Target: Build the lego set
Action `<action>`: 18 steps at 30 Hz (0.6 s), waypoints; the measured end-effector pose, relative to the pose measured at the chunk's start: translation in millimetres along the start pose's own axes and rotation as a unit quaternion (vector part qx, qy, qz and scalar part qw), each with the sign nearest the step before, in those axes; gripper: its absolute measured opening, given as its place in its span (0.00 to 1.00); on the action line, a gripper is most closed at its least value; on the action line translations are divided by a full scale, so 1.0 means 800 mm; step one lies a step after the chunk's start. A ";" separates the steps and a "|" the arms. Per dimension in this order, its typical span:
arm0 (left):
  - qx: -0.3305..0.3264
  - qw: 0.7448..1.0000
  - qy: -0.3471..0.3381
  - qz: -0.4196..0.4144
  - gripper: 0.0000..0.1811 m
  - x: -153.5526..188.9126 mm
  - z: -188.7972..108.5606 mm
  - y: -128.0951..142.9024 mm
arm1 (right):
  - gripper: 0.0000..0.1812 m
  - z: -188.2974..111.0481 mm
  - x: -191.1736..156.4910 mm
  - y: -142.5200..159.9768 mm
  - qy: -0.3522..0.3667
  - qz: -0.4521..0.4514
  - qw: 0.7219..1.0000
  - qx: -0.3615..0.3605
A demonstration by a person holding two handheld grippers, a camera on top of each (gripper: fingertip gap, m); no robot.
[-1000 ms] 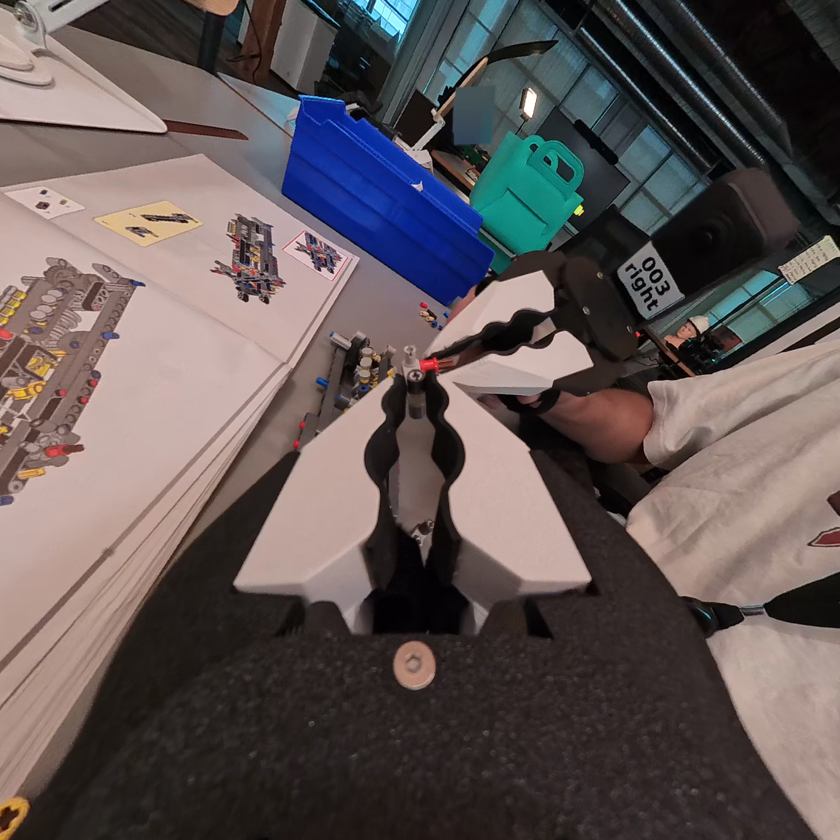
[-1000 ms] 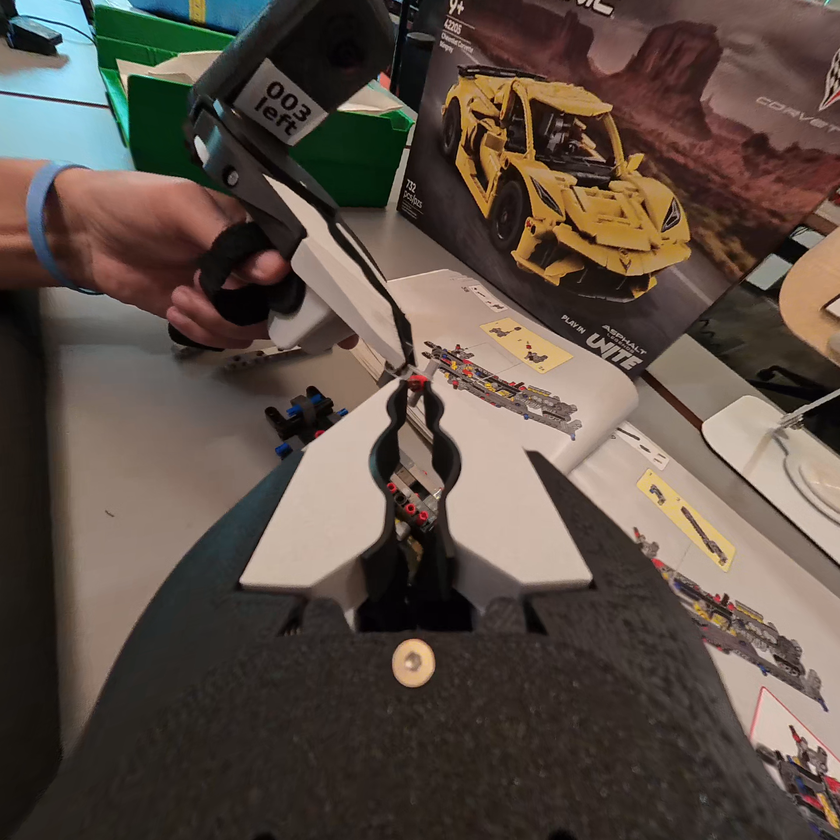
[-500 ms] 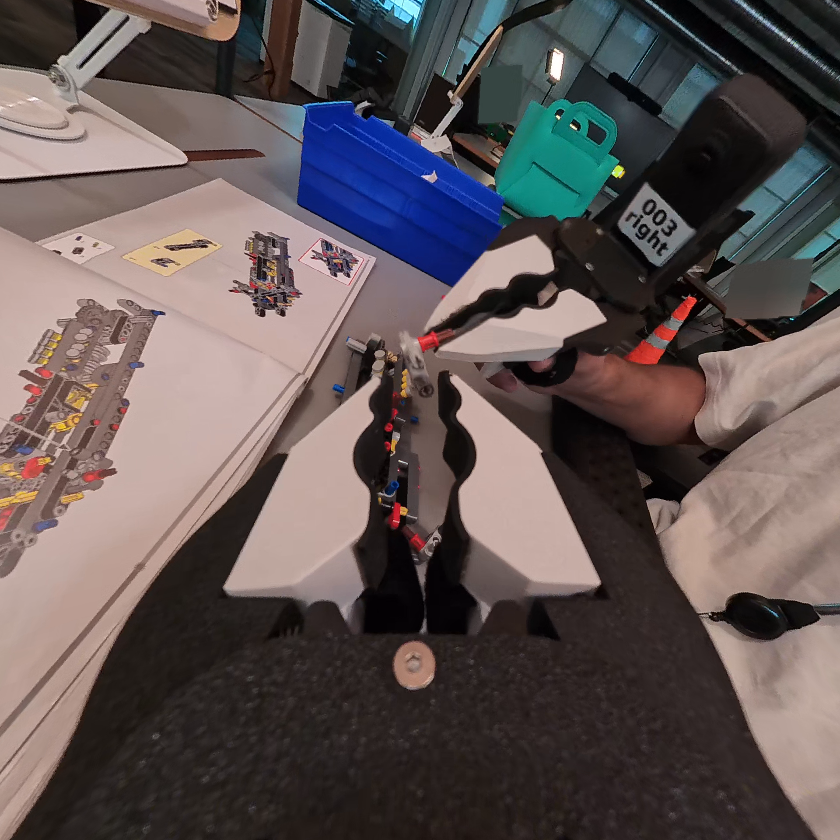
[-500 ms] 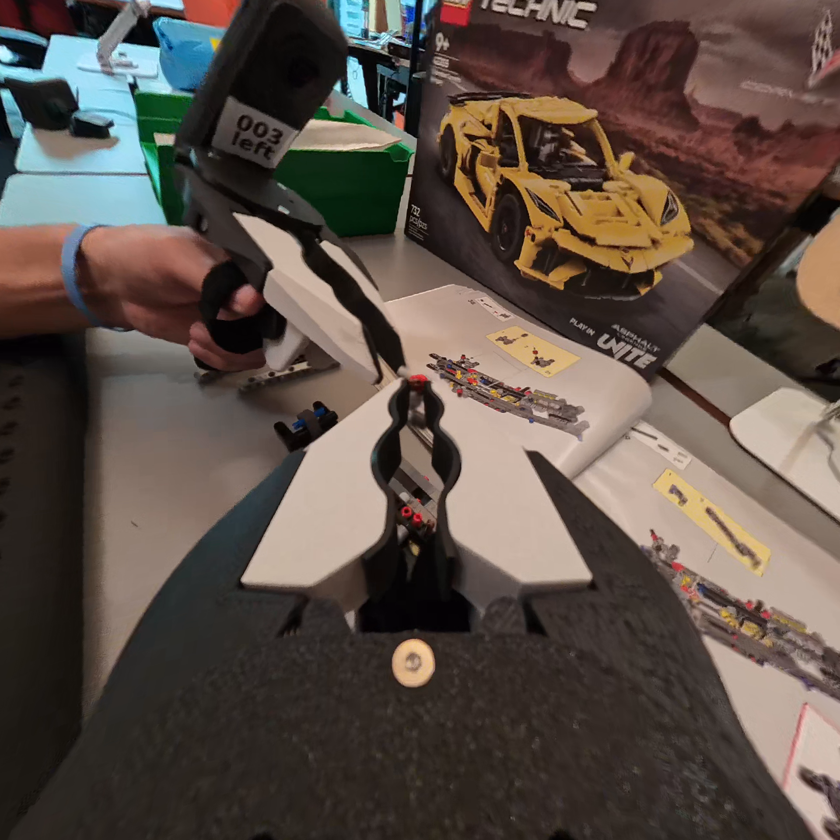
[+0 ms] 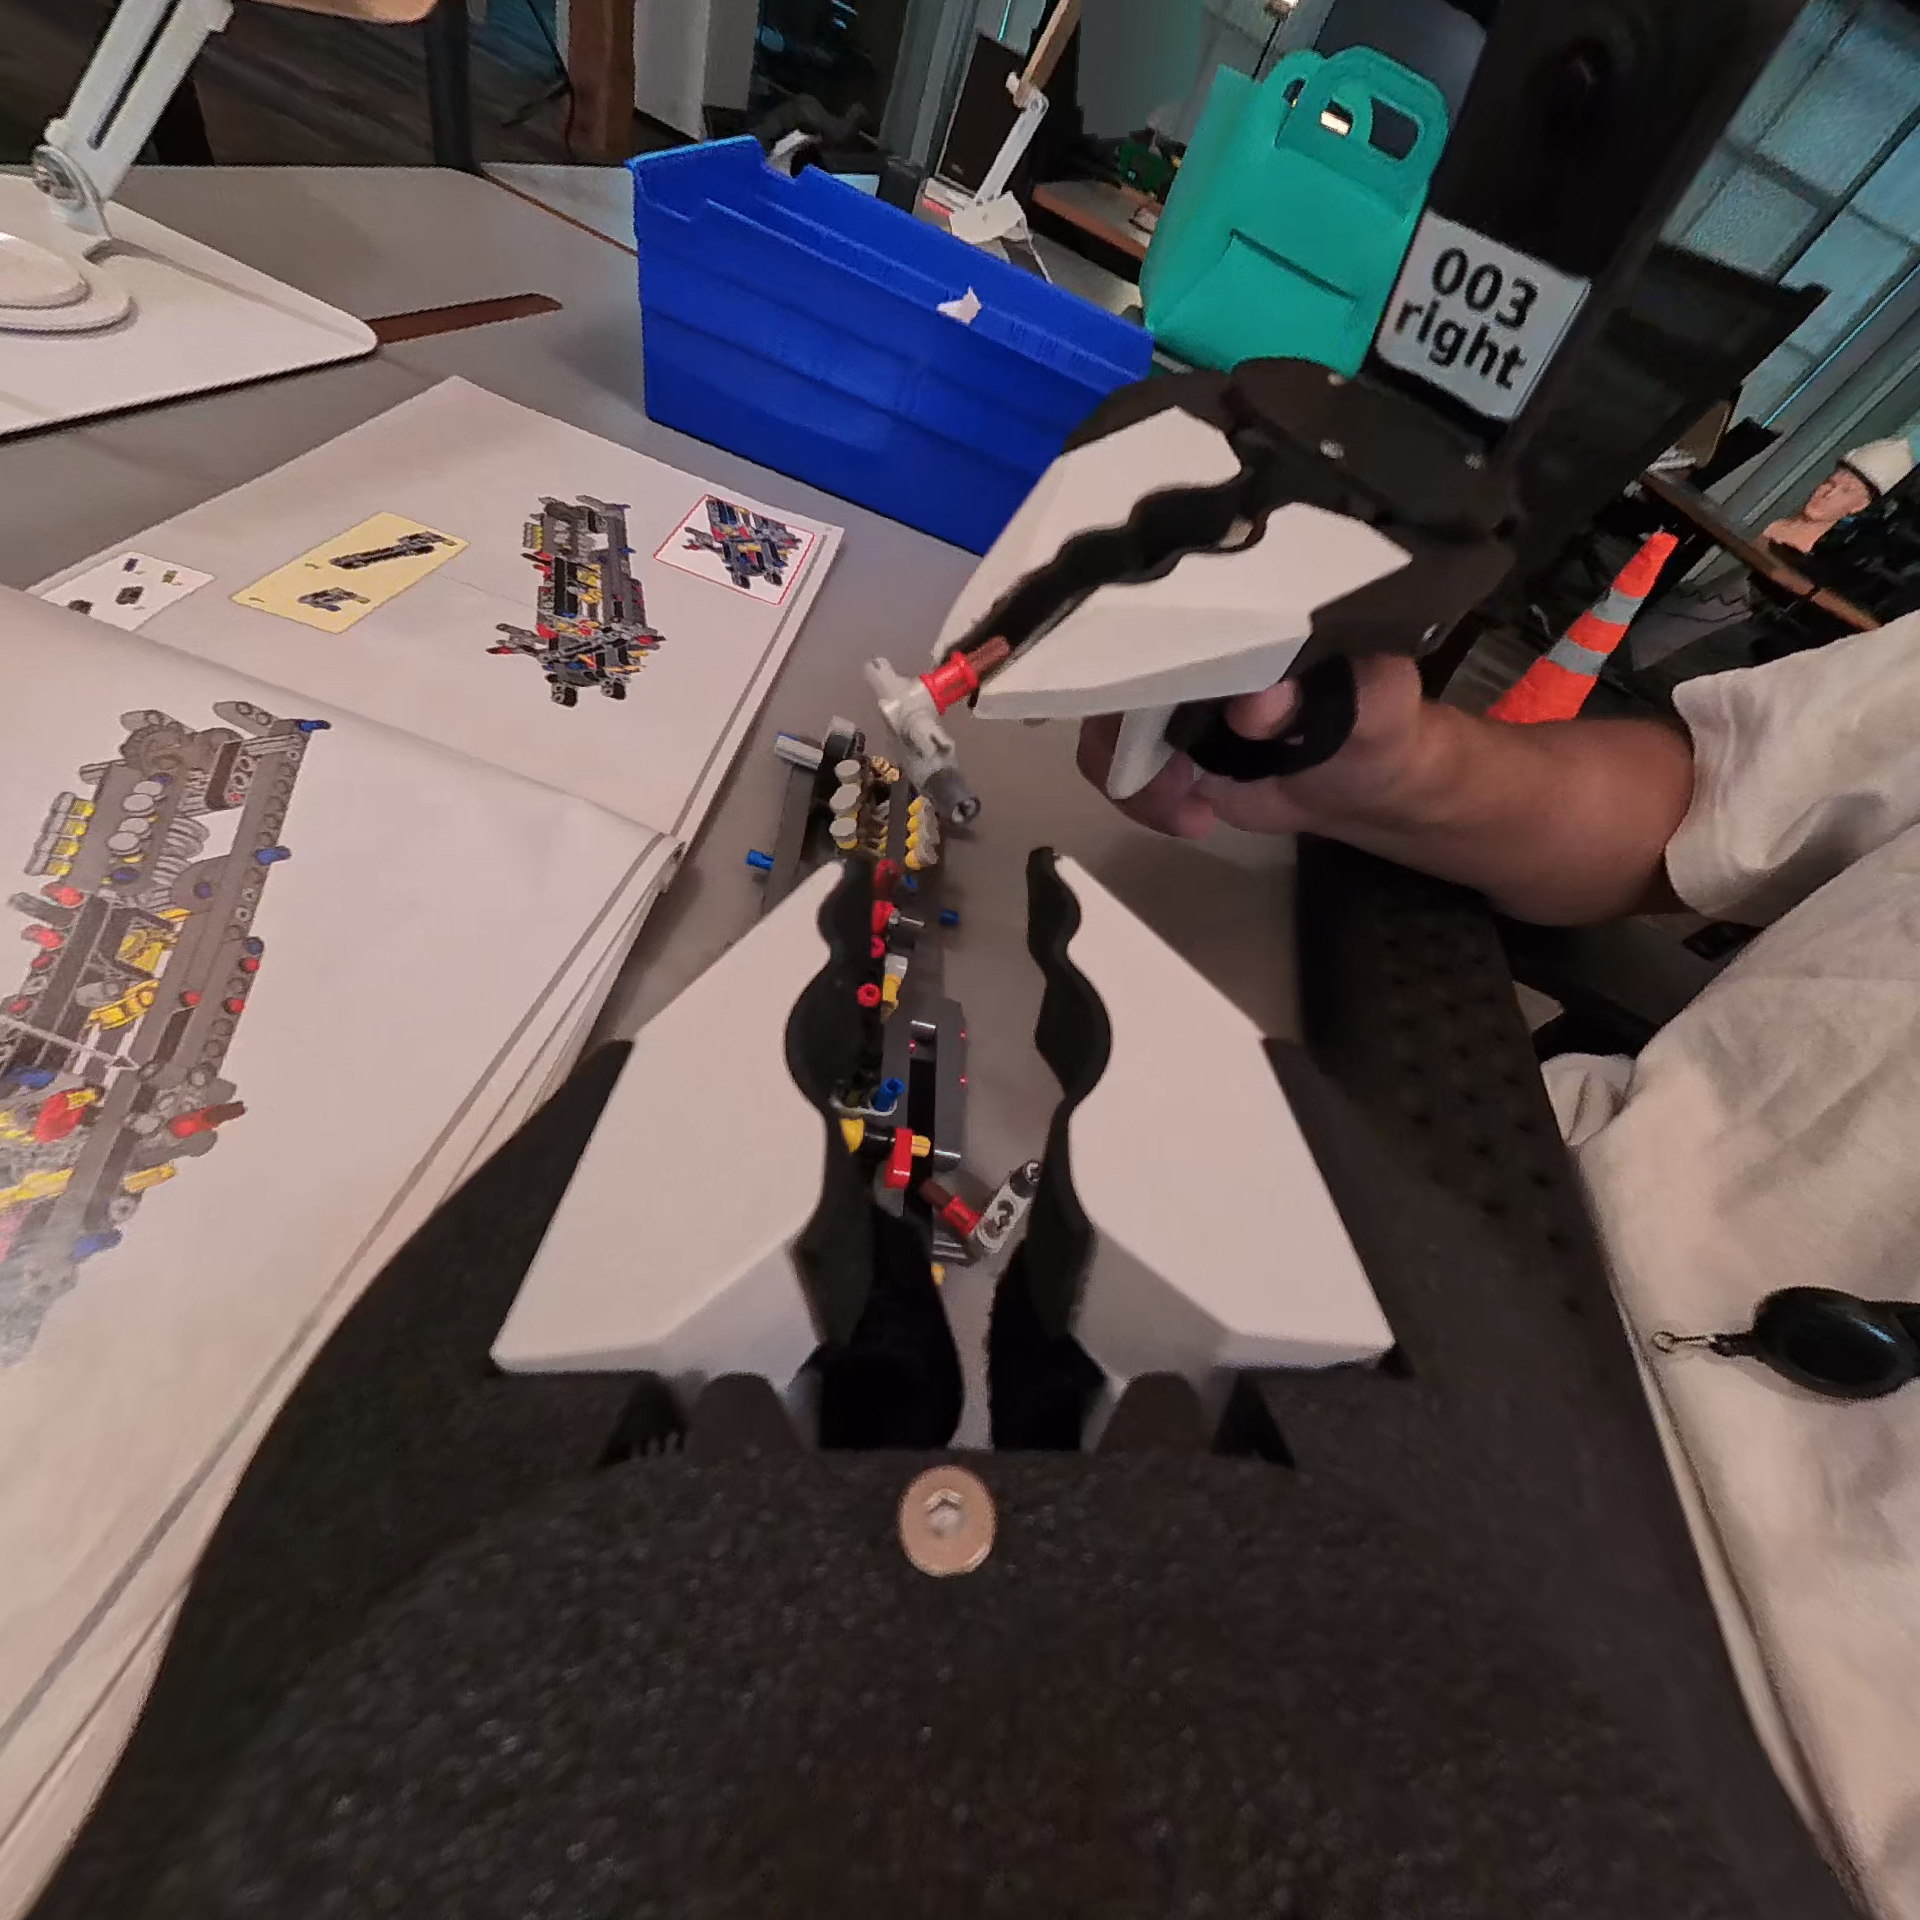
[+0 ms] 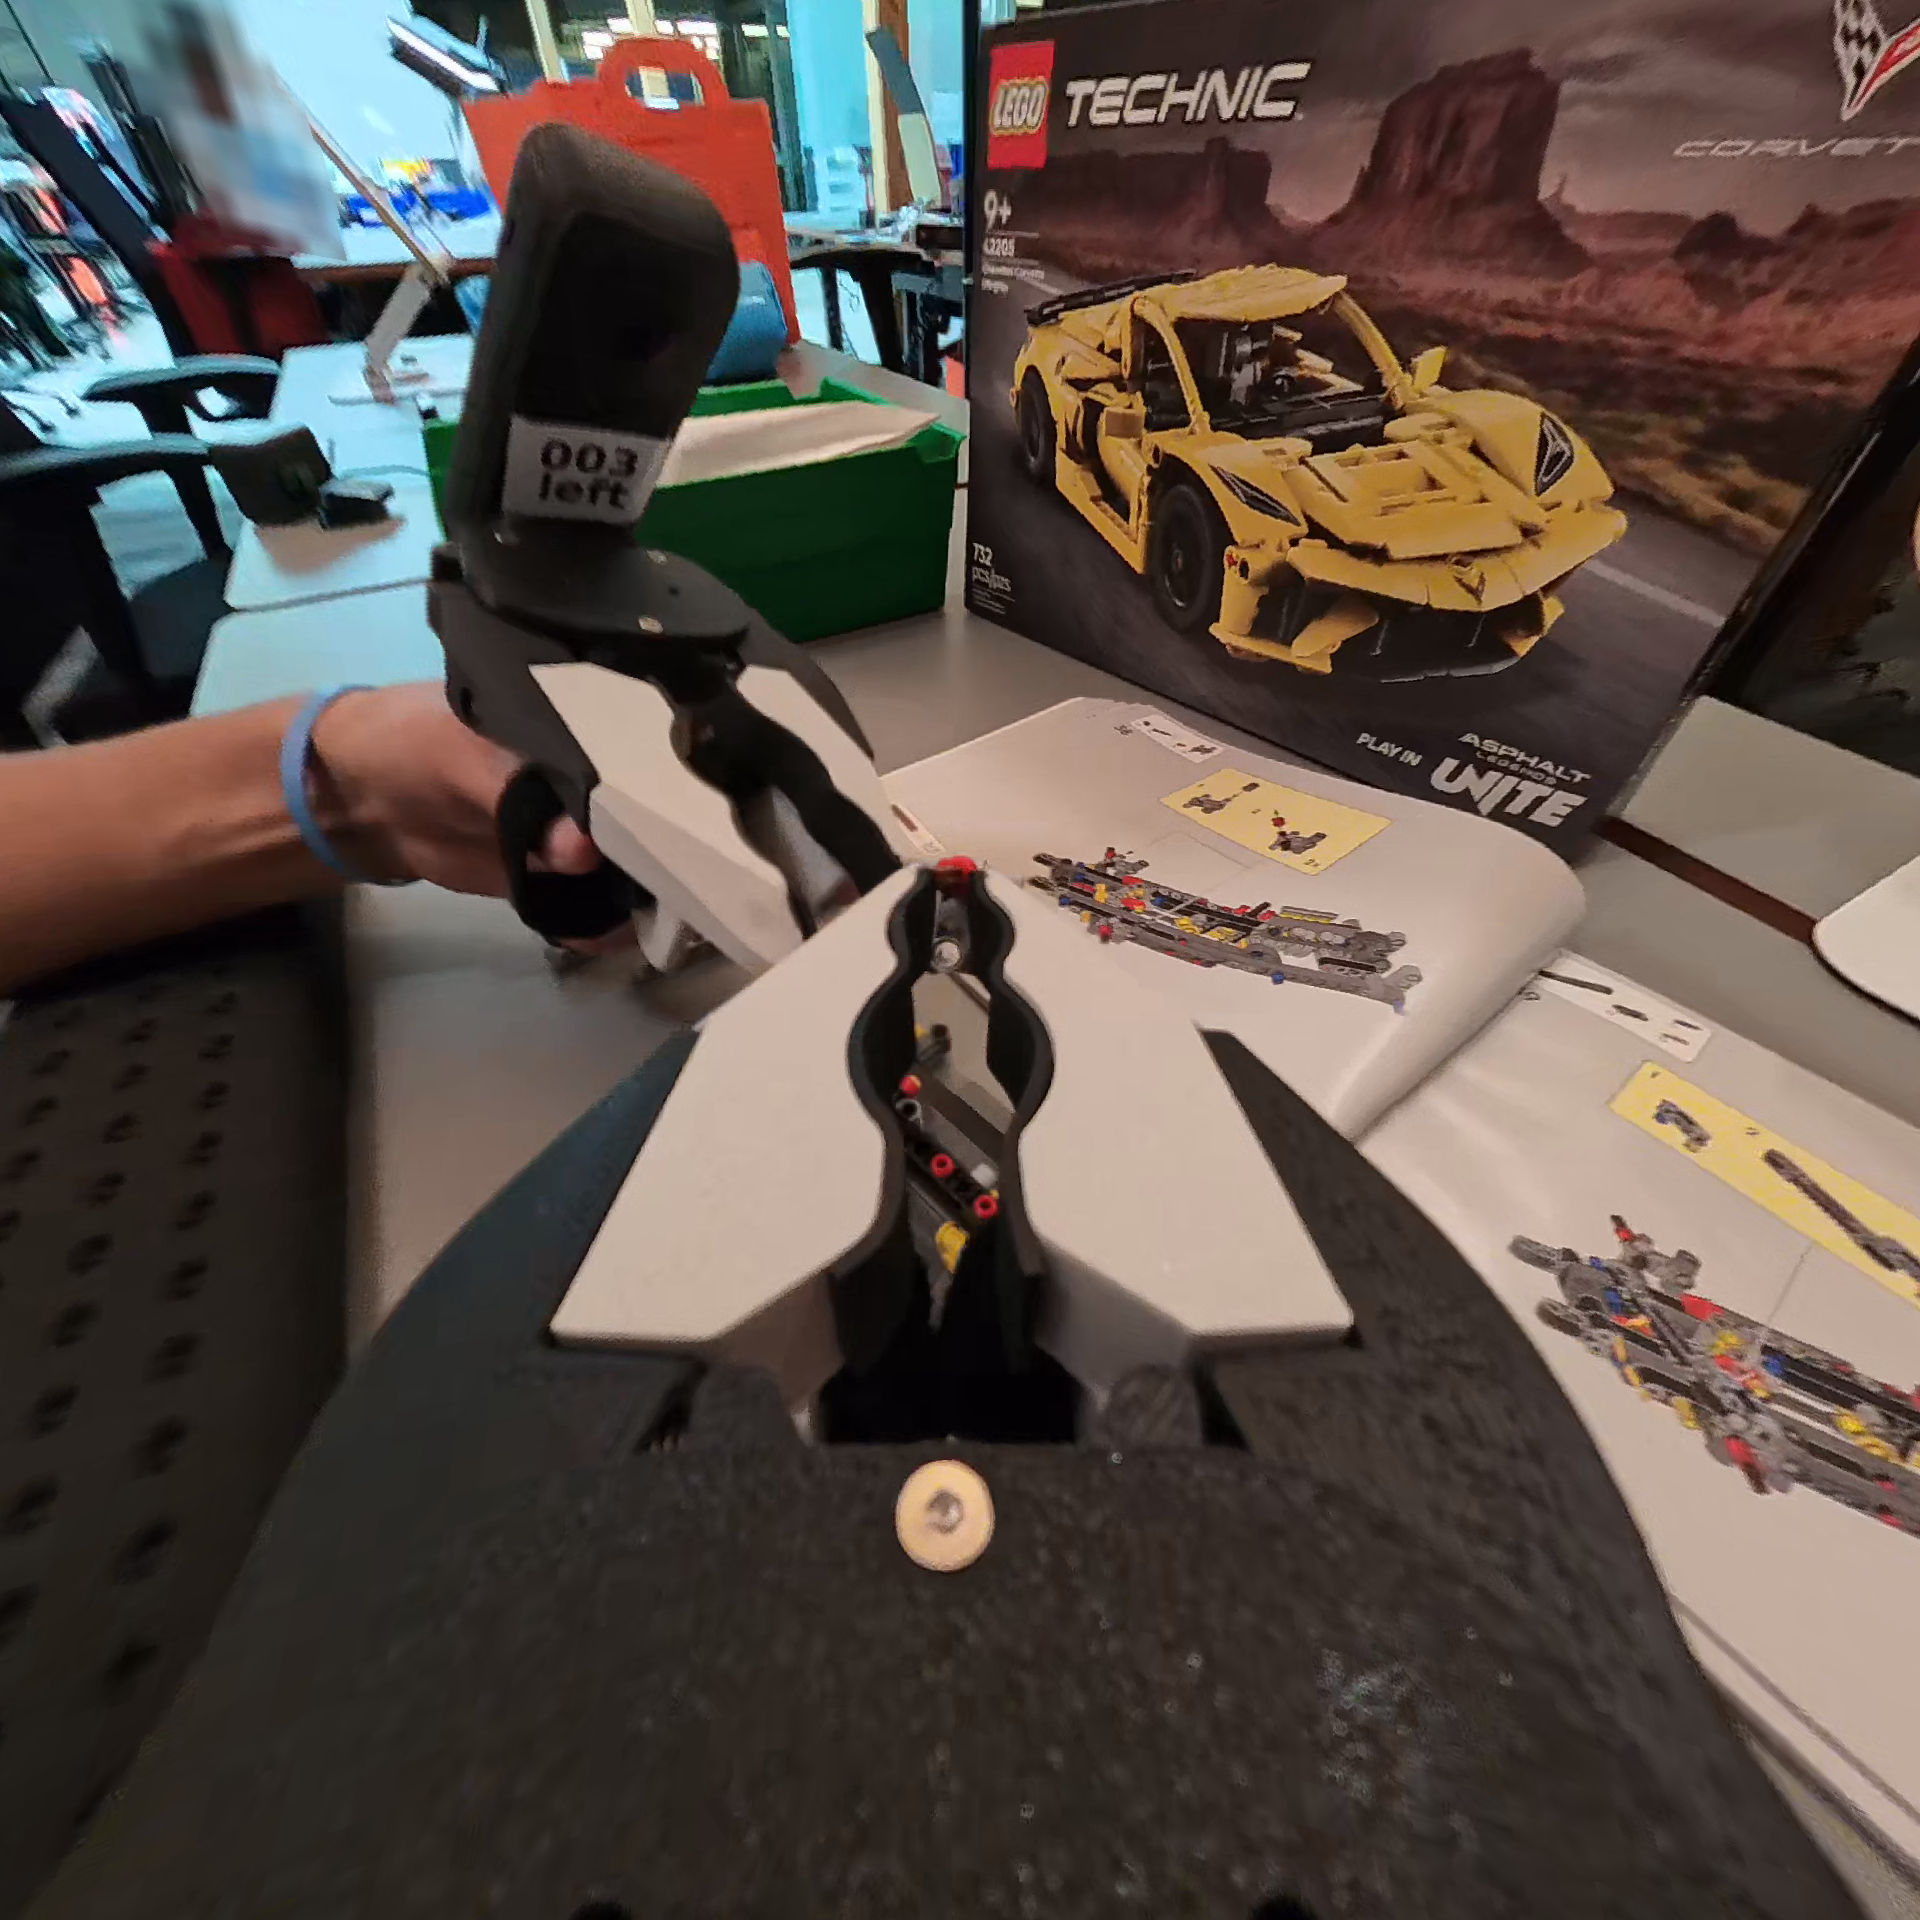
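My left gripper (image 5: 938, 862) is open and empty, low over the long grey Lego chassis (image 5: 914, 1049) that lies on the table between its fingers. My right gripper (image 6: 954, 875) is shut on a small sub-part, a red-ended axle with a light grey connector (image 5: 920, 722). It holds that part in the air just above the far end of the chassis. In the left wrist view the right gripper (image 5: 971, 675) comes in from the upper right. In the right wrist view the left gripper (image 6: 810, 883) sits just left of my tips, and a strip of chassis (image 6: 940, 1153) shows between my fingers.
The open instruction booklet (image 5: 312, 831) lies left of the chassis and also shows in the right wrist view (image 6: 1247, 831). The Lego box (image 6: 1403, 416) stands behind it. A blue bin (image 5: 852, 343), a green bin (image 6: 821, 520) and a lamp base (image 5: 125, 312) stand farther back. Only a small space, under 4 cm, lies between the two pairs of fingers.
My left gripper opened, let go of the grey connector and drew back over the chassis. My right gripper kept the joined part and moved up and to the right.
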State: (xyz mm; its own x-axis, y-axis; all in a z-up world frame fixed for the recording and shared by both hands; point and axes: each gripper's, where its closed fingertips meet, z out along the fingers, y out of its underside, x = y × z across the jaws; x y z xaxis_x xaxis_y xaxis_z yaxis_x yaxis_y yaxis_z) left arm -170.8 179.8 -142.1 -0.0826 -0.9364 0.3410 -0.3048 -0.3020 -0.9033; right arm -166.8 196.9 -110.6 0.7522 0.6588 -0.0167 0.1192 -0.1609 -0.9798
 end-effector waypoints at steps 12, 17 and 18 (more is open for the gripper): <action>0.065 0.997 -0.030 0.025 0.05 -0.004 -0.001 -0.027 | 0.02 -0.002 0.011 0.000 0.004 0.054 0.998 0.010; 0.092 0.995 -0.038 0.019 0.04 -0.010 -0.017 -0.041 | 0.03 0.002 0.009 0.007 -0.006 0.067 0.998 -0.003; 0.092 0.995 -0.039 0.017 0.04 -0.011 -0.018 -0.041 | 0.02 0.003 0.008 0.008 -0.004 0.063 0.998 -0.006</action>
State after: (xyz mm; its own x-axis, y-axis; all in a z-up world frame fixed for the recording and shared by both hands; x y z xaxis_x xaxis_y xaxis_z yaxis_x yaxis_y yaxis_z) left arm -173.9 200.9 -111.8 -0.0128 -0.9553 0.2953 -0.1236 -0.2916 -0.9485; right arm -162.6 201.8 -117.6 0.7558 0.6394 -0.1411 0.0317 -0.2511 -0.9674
